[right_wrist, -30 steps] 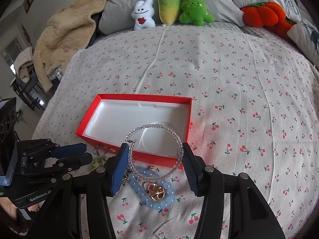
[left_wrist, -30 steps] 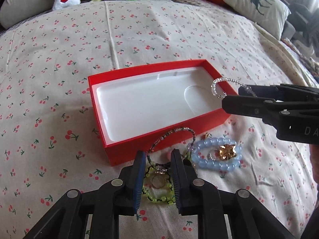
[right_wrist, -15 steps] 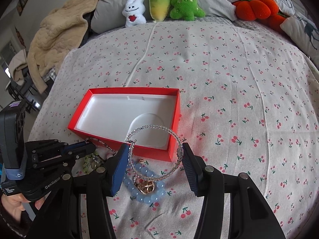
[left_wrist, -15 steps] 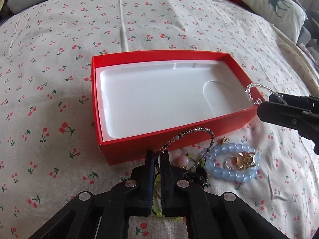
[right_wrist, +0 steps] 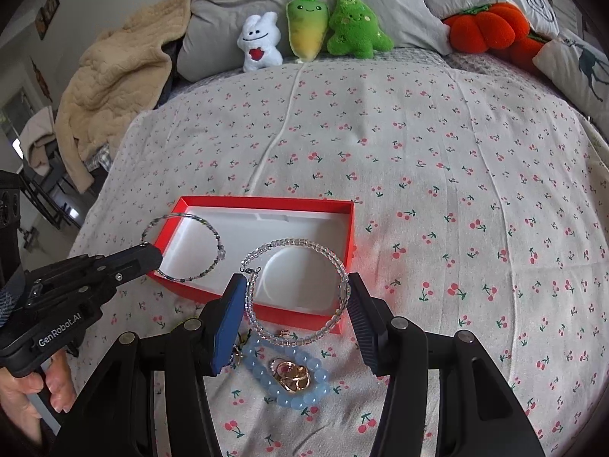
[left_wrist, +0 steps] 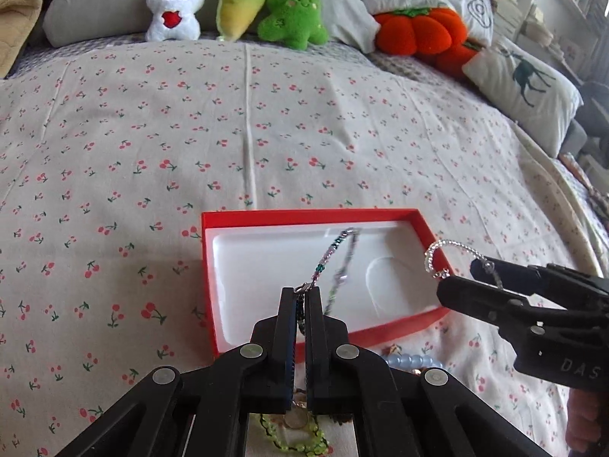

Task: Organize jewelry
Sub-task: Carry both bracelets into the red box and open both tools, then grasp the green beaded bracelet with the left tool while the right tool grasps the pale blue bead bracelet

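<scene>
Left wrist view shows the left hand-held gripper (left_wrist: 300, 299) with its jaws pressed together on a thin dark-beaded bracelet (left_wrist: 335, 259), pinched near the clasp so the loop stands out over the near part of the red box (left_wrist: 304, 215). That bracelet looks very light and limp along its string, and a narrow pinch like this should hold it, though it can swing or slide out if tugged. In my judgement the clasp end is the best place to hold it, since it is the least slippery part.

Right wrist view shows the right hand-held gripper (right_wrist: 297, 304) standing about half open, with a clear-beaded bracelet (right_wrist: 300, 289) spanning the gap, its sides bearing against both pads. This one seems a stiff hoop, light and smooth; it is held by being squeezed across its width, so it could pop free if the jaws ease. It hangs above the near right corner of the box.

On the bed (right_wrist: 456, 190), near the box, lies a pale blue bead bracelet (right_wrist: 289, 381) with gold rings (right_wrist: 291, 375) inside it; the beads are round, hard and likely to roll, so gripping across the strand should serve. A green beaded piece (left_wrist: 300, 441) lies beneath the left hand-held gripper, partly hidden. The box's white tray is otherwise empty.
</scene>
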A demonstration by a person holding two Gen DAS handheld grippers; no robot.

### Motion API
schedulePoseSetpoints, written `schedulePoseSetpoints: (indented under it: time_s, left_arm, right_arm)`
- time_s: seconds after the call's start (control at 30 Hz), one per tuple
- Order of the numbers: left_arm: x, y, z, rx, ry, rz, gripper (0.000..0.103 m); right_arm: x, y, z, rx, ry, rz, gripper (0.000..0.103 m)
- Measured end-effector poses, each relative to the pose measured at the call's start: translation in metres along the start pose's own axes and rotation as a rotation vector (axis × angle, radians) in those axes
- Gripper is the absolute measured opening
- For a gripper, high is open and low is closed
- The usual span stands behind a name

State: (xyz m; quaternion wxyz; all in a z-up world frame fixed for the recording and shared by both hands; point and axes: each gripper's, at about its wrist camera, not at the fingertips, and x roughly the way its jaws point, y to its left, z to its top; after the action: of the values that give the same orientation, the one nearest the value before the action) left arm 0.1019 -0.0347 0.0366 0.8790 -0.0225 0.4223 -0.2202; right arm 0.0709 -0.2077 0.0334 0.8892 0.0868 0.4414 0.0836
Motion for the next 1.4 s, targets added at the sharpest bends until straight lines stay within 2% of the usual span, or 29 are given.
schedulePoseSetpoints:
  time_s: [0.1, 0.23, 0.47, 0.53, 0.67, 0.8, 0.83, 0.87, 0.93, 1.0, 1.07, 1.17, 1.27, 1.4]
  left_arm:
    - [0.013, 0.006, 0.004, -0.028, 0.009, 0.038, 0.0]
    - [0.025, 0.013, 0.004, -0.062, 0.02, 0.048, 0.0]
    - [0.03, 0.013, 0.002, -0.038, 0.03, 0.096, 0.0]
    - [0.029, 0.013, 0.002, -0.029, 0.031, 0.104, 0.002]
    - [0.022, 0.013, 0.001, -0.023, 0.026, 0.106, 0.018]
    - [0.014, 0.011, -0.001, -0.01, 0.026, 0.109, 0.029]
    - [0.012, 0.011, -0.002, -0.005, 0.027, 0.104, 0.034]
    - [0.009, 0.009, -0.004, 0.001, 0.028, 0.11, 0.043]
    - [0.003, 0.007, -0.008, 0.018, 0.025, 0.135, 0.055]
    - [-0.002, 0.006, -0.011, 0.029, 0.028, 0.134, 0.06]
    - [-0.009, 0.007, -0.016, 0.032, 0.032, 0.131, 0.071]
    - [-0.017, 0.008, -0.023, 0.03, 0.041, 0.139, 0.082]
    - [-0.02, 0.012, -0.031, 0.007, 0.083, 0.144, 0.088]
    - [-0.017, 0.019, -0.045, -0.035, 0.171, 0.157, 0.09]
  right_arm:
    - [0.004, 0.004, 0.006, 0.003, -0.012, 0.003, 0.056]
    - [0.013, 0.009, 0.011, -0.003, -0.023, 0.001, 0.056]
    - [0.029, 0.012, 0.013, -0.01, -0.006, -0.001, 0.056]
    - [0.031, 0.012, 0.013, -0.003, -0.001, -0.001, 0.06]
    - [0.027, 0.007, 0.014, 0.012, 0.0, 0.001, 0.063]
    - [0.016, 0.002, 0.014, 0.031, -0.011, 0.007, 0.063]
    - [0.013, 0.001, 0.014, 0.03, -0.011, 0.005, 0.064]
    - [0.011, 0.001, 0.013, 0.027, -0.011, -0.001, 0.064]
    - [0.005, 0.001, 0.011, 0.019, -0.007, -0.011, 0.065]
    - [0.001, 0.0, 0.008, 0.024, -0.004, -0.016, 0.066]
    - [-0.004, -0.002, 0.004, 0.035, 0.002, -0.018, 0.067]
    - [-0.012, -0.004, -0.002, 0.052, 0.01, -0.033, 0.069]
    - [-0.018, -0.003, -0.009, 0.065, 0.028, -0.046, 0.074]
    - [-0.023, 0.001, -0.02, 0.061, 0.073, -0.062, 0.077]
